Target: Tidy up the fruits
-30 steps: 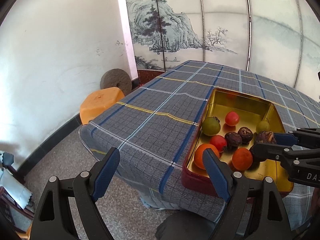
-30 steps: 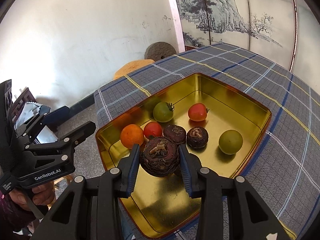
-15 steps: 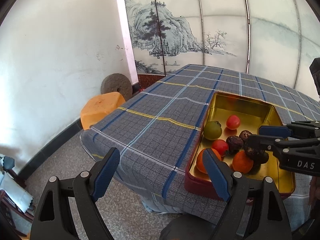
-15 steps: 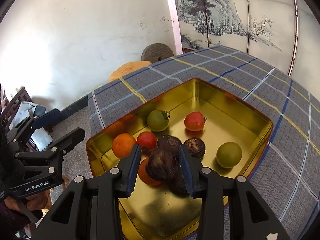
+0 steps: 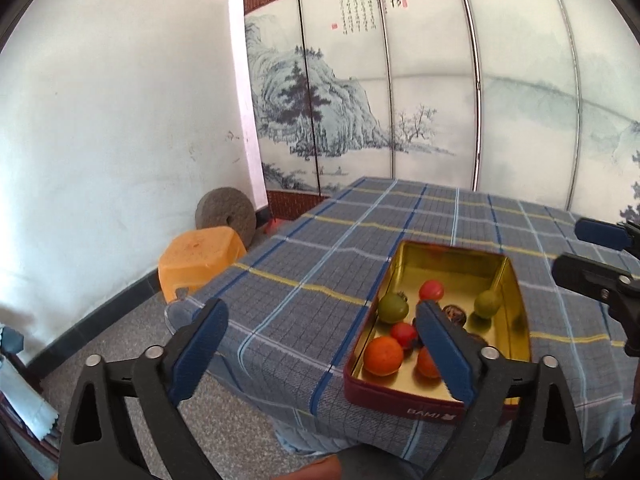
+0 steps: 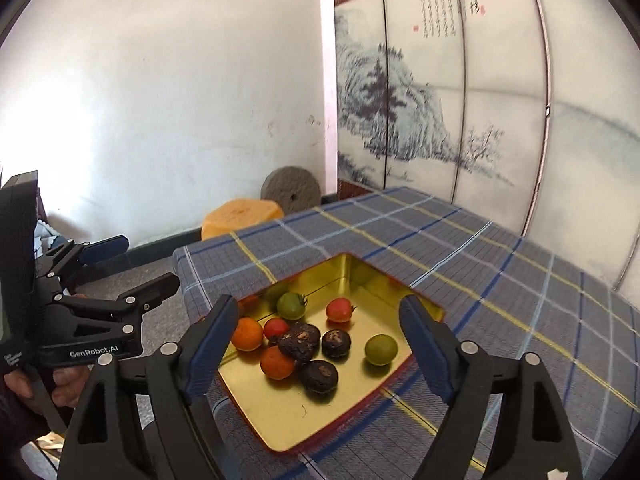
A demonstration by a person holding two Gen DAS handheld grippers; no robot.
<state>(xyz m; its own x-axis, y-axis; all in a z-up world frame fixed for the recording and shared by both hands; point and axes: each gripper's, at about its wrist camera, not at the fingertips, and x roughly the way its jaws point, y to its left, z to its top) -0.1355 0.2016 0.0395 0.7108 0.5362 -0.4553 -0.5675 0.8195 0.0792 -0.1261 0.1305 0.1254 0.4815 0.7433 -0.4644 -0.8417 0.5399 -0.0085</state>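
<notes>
1. Plaid-clothed bench (image 6: 500,280) carries gold tin (image 6: 280,420); no fruit visible outside it.
2. Fruits (image 6: 304,346) clustered inside tin: apparently nearly done.
3. Left tongs (image 5: 320,356), right tongs (image 6: 316,352): both spread wide, empty.

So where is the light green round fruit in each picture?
Left wrist view: the light green fruit lies in the gold tin, near its right wall, past the left claw's right finger.
Right wrist view: the same fruit sits on the right of the pile, between the right claw's fingers.
Shared landmark: the red tomato just left of it and farther back.
</notes>
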